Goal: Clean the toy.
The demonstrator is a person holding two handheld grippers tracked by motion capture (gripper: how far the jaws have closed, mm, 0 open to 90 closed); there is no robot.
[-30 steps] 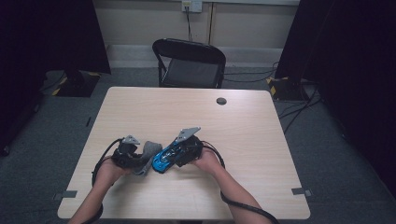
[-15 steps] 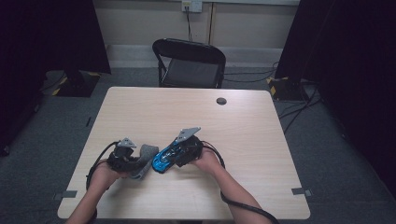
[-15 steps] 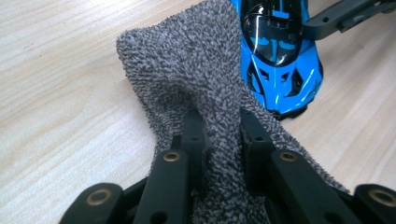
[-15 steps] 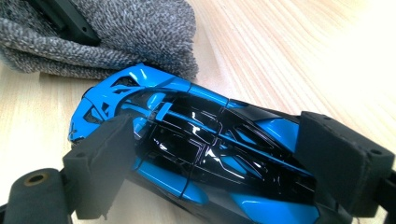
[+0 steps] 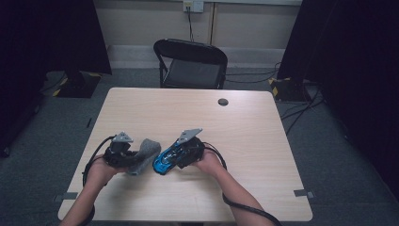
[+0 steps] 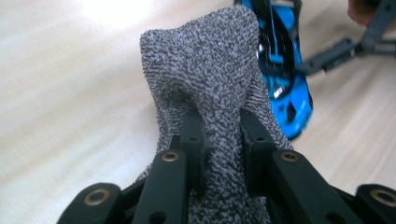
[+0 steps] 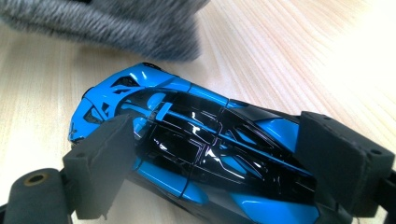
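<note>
The blue car (image 5: 165,160) sits near the table's (image 5: 244,141) near edge, left of centre, its long axis running across the right gripper's (image 5: 170,160) jaws, which are clamped on its sides. Just beside its nose, toward the left edge, hangs the grey cloth (image 5: 143,155), pinched in the left gripper's (image 5: 135,159) nearly closed jaws, so that hand is placed to wipe.

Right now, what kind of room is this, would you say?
Probably a lab or studio set up for recording, not a home: a bare wooden table on grey carpet, black curtains at both sides, a lone folding chair, and cables trailing across the floor.
</note>
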